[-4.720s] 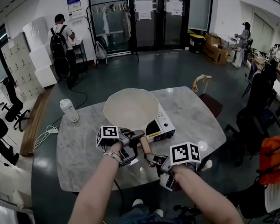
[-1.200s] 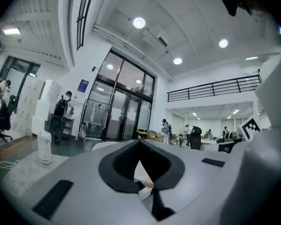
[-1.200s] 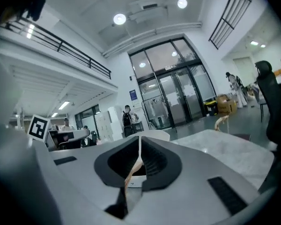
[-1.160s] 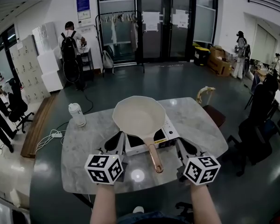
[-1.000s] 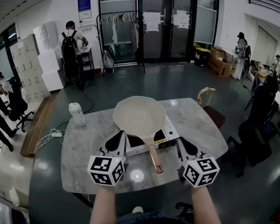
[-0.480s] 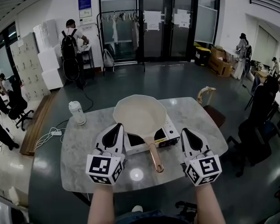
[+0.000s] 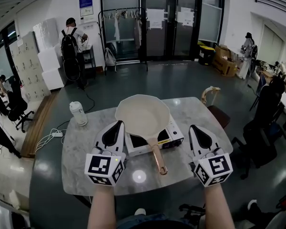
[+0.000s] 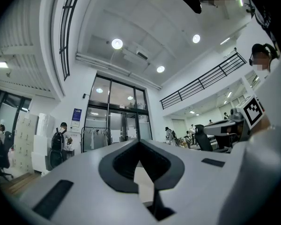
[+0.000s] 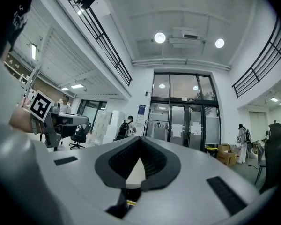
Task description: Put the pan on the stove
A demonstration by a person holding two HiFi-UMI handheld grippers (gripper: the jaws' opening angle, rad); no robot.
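The cream pan (image 7: 142, 114) sits flat on the white portable stove (image 7: 173, 133) at the middle of the marble table (image 7: 86, 142). Its copper handle (image 7: 158, 159) points toward me. My left gripper (image 7: 117, 123) hovers left of the stove, shut and empty. On the other side of the stove my right gripper (image 7: 195, 127) is also shut and holds nothing. Neither touches the pan. In the left gripper view the left gripper (image 8: 139, 143) points out into the room, jaws closed together. The right gripper (image 9: 140, 140) looks the same in the right gripper view.
A white bottle (image 7: 78, 113) stands at the table's far left corner. A wooden chair (image 7: 210, 99) is at the far right side. Cables (image 7: 51, 134) lie on the floor to the left. A person with a backpack (image 7: 69, 39) stands far back.
Earlier both grippers held the pan's handle with the pan tilted. Now the pan rests on the stove, and both grippers have let go and risen at its sides.
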